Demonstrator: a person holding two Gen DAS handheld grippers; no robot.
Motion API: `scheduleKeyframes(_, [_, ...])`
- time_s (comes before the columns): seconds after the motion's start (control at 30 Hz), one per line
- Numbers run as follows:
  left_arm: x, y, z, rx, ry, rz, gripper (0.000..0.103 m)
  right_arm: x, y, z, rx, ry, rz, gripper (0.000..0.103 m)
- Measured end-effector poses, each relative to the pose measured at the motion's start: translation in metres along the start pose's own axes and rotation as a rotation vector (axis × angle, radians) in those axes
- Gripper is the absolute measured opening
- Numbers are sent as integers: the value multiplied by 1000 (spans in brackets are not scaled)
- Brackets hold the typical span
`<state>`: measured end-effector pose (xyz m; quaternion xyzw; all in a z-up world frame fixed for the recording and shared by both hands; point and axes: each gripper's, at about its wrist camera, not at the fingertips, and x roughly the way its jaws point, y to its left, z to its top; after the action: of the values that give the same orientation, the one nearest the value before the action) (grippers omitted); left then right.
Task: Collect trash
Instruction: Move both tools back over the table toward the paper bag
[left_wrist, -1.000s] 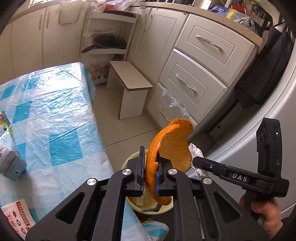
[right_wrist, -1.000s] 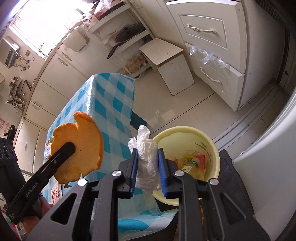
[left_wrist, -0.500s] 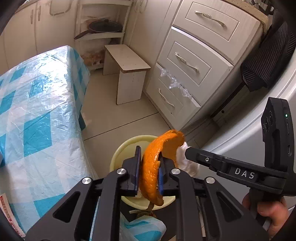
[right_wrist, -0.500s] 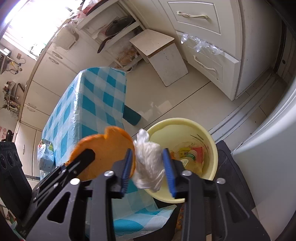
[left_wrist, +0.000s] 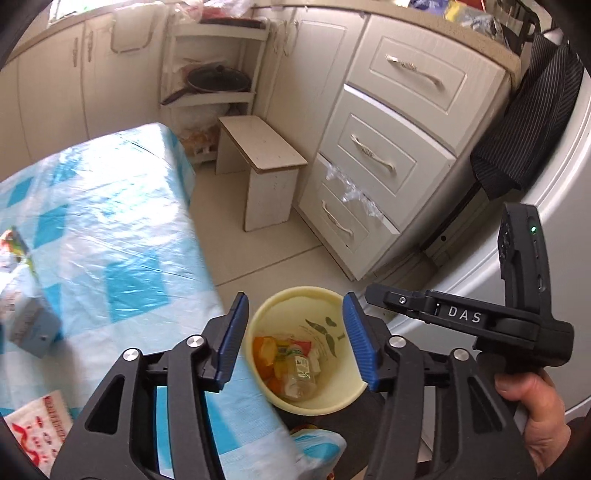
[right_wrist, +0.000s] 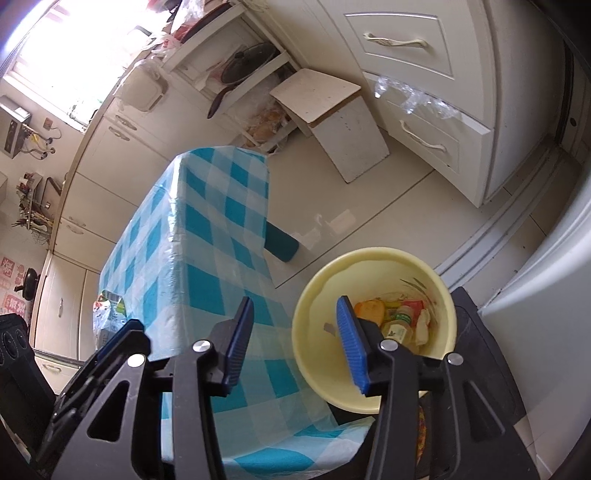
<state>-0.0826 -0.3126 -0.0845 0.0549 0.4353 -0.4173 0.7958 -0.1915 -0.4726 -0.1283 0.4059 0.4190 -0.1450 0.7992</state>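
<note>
A pale yellow bin (left_wrist: 258, 325) stands on the floor beside the table; it also shows in the right wrist view (right_wrist: 373, 258). Inside lie orange peel (left_wrist: 266, 347), a small bottle (left_wrist: 300, 369) and white tissue (right_wrist: 423, 325). My left gripper (left_wrist: 295, 339) is open and empty, directly above the bin. My right gripper (right_wrist: 295, 339) is open and empty, over the bin's left rim and the table corner. The right gripper's body (left_wrist: 461, 317) shows at the right of the left wrist view.
A table with a blue-checked plastic cloth (left_wrist: 92, 240) is at the left, with cartons (left_wrist: 22, 317) and a red-printed packet (left_wrist: 37, 421) on it. A white stool (left_wrist: 262, 162), a drawer unit (left_wrist: 388, 147) and a shelf rack with a pan (left_wrist: 218, 77) stand beyond.
Both grippers have opened. The orange peel has left my left gripper and the white tissue my right gripper; both now lie in the bin.
</note>
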Motion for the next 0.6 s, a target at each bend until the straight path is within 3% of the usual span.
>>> scheduleKeyframes(0.1, [-27, 17, 3, 0, -46, 24, 60, 2, 13, -1, -18, 0, 17, 48])
scheduleKeyframes(0.2, [-56, 36, 4, 34, -77, 34, 75, 5, 27, -2, -36, 2, 33, 51])
scheduleKeyframes(0.37, [-103, 71, -8, 188, -75, 10, 94, 12, 52, -5, -61, 5, 61, 52])
scheduleKeyframes(0.47, [-119, 93, -29, 288, -30, 35, 95, 18, 69, -8, -79, 14, 78, 54])
scheduleKeyframes(0.6, [-124, 130, -60, 327, 64, 80, 95, 30, 97, -15, -119, 37, 96, 54])
